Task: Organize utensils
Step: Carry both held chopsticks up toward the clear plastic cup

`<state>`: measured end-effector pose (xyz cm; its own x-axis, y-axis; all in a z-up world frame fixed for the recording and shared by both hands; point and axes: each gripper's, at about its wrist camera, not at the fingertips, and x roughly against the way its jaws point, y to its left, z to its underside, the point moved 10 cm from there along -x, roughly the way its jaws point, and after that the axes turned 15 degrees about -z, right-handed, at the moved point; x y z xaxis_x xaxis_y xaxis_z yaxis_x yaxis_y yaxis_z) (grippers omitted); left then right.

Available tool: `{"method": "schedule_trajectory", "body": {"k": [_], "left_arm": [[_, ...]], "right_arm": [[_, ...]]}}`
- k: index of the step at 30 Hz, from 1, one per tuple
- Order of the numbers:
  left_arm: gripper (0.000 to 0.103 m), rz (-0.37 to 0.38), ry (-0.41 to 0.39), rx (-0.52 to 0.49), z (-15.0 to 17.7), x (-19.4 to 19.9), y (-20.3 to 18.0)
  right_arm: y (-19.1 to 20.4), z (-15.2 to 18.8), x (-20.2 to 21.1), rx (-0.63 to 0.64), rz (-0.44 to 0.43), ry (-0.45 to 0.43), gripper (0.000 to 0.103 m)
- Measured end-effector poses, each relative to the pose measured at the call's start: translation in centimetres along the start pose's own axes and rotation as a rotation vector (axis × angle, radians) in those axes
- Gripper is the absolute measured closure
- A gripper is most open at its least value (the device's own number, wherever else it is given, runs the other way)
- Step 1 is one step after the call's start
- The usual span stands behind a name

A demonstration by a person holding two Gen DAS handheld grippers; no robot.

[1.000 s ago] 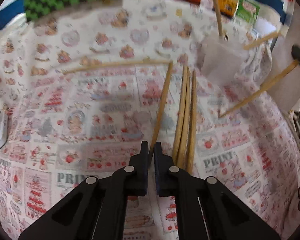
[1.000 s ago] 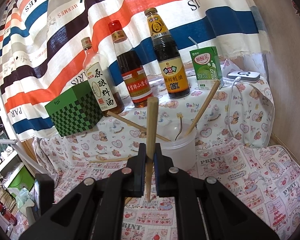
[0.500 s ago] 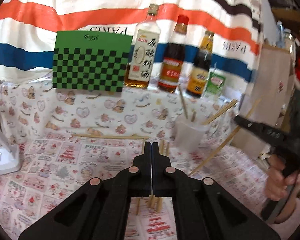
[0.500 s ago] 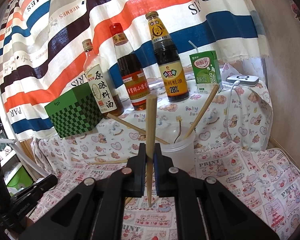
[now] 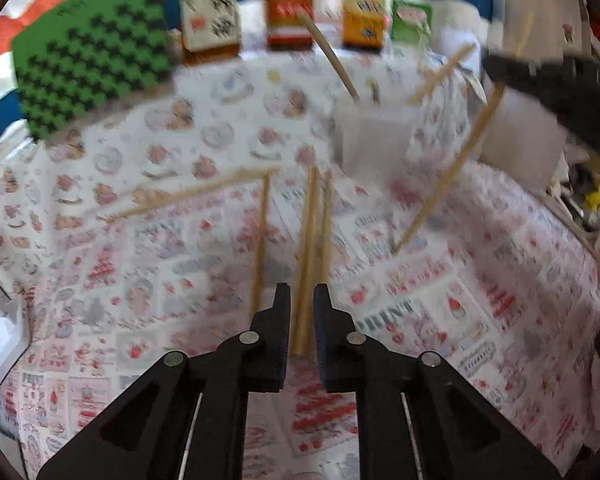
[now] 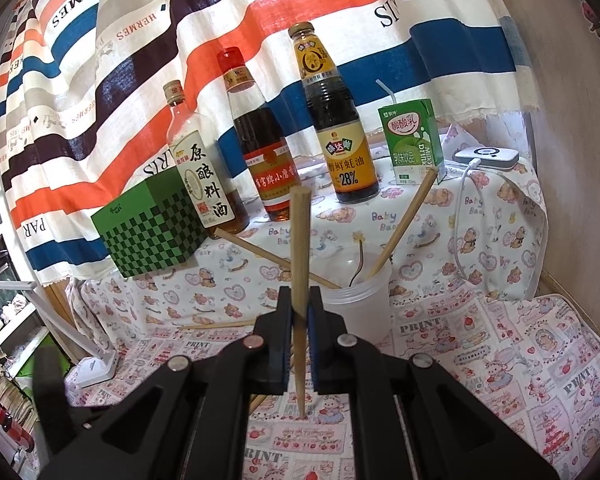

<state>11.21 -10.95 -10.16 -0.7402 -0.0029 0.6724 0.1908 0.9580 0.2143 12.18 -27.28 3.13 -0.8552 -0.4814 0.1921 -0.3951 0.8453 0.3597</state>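
Note:
Several wooden chopsticks lie on the patterned cloth just ahead of my left gripper. Its jaws are opening, a narrow gap shows, and nothing is pinched between them. One chopstick lies to their left, and another lies crosswise further back. A translucent plastic cup holds two chopsticks leaning outward. My right gripper hovers in front of the cup, shut on an upright chopstick with its tip pointing down. In the left wrist view that held chopstick slants beside the cup.
A green checkered box, three sauce bottles and a green drink carton stand on the raised ledge behind the cup. A white device with a cable lies at the right. A white lamp base sits at the left edge.
The left gripper swung up to face the bottles, then tipped back down over the loose chopsticks, and its jaws parted from shut. The right gripper kept still with its chopstick.

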Motion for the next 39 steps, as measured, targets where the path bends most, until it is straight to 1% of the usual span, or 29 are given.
{"method": "schedule_trajectory", "body": {"k": [4, 6, 10, 12, 13, 14, 15, 20, 22, 25, 26, 27, 28, 29, 31, 32, 34, 36, 37, 39], "left_arm": [[0.093, -0.012, 0.039, -0.042, 0.7, -0.9, -1.0], [0.093, 0.001, 0.065, -0.051, 1.1, -1.4, -1.3], [0.093, 0.002, 0.087, -0.09, 1.6, -1.8, -2.1], [0.092, -0.017, 0.101, -0.104, 1.9, -2.3, -2.3], [0.091, -0.031, 0.109, -0.107, 2.0, -2.4, -2.3], [0.087, -0.038, 0.108, -0.106, 2.0, -2.5, -2.2], [0.085, -0.036, 0.108, -0.103, 2.0, -2.5, -2.1], [0.085, -0.008, 0.126, -0.061, 1.9, -2.8, -1.7], [0.085, 0.018, 0.151, -0.025, 2.0, -3.0, -1.4], [0.085, 0.076, 0.21, 0.035, 2.1, -2.8, -0.8], [0.091, 0.082, 0.219, 0.051, 2.1, -2.7, -0.7], [0.097, 0.063, 0.218, 0.047, 2.2, -2.7, -0.5], [0.097, 0.042, 0.208, 0.028, 2.3, -2.6, -0.5], [0.097, 0.038, 0.199, 0.011, 2.3, -2.4, -0.7], [0.097, 0.035, 0.187, 0.008, 2.3, -2.2, -0.9], [0.097, 0.018, 0.165, 0.013, 1.9, -2.0, -0.6], [0.096, -0.027, 0.073, 0.047, 0.5, -0.8, 0.4], [0.097, -0.052, -0.056, 0.12, -1.4, 1.5, 2.0], [0.097, -0.049, -0.111, 0.158, -2.1, 2.6, 2.7], [0.097, -0.016, -0.189, 0.222, -3.1, 4.3, 4.0]], "right_arm": [[-0.2, 0.0, 0.0, -0.013, -0.005, 0.003, 0.097], [-0.3, 0.0, 0.0, -0.017, -0.004, 0.004, 0.097], [-0.3, 0.0, 0.0, -0.018, -0.007, 0.005, 0.097], [-0.3, 0.0, 0.0, -0.016, -0.006, 0.005, 0.097], [-0.3, 0.0, 0.0, -0.017, -0.007, 0.005, 0.097], [-0.3, 0.0, 0.0, -0.017, -0.007, 0.005, 0.097], [-0.3, 0.0, 0.0, -0.017, -0.006, 0.005, 0.097], [-0.4, 0.0, 0.1, -0.023, -0.002, 0.004, 0.097], [-0.6, 0.0, 0.1, -0.027, 0.003, 0.003, 0.097], [-0.7, 0.0, 0.1, -0.03, 0.009, 0.0, 0.097], [-0.7, -0.1, 0.1, -0.029, 0.009, 0.0, 0.097], [-0.7, -0.1, 0.1, -0.027, 0.01, 0.0, 0.097], [-0.6, -0.1, 0.1, -0.024, 0.009, 0.0, 0.097], [-0.5, -0.1, 0.1, -0.022, 0.009, 0.001, 0.097], [-0.4, -0.1, 0.1, -0.02, 0.006, 0.001, 0.097], [-0.4, 0.0, 0.1, -0.018, 0.007, 0.001, 0.097], [-0.5, -0.1, 0.1, -0.019, 0.008, 0.0, 0.097], [-0.6, -0.1, 0.1, -0.023, 0.01, -0.001, 0.097], [-0.6, -0.1, 0.1, -0.025, 0.011, -0.001, 0.097], [-0.7, -0.1, 0.2, -0.031, 0.007, -0.001, 0.097]]}}
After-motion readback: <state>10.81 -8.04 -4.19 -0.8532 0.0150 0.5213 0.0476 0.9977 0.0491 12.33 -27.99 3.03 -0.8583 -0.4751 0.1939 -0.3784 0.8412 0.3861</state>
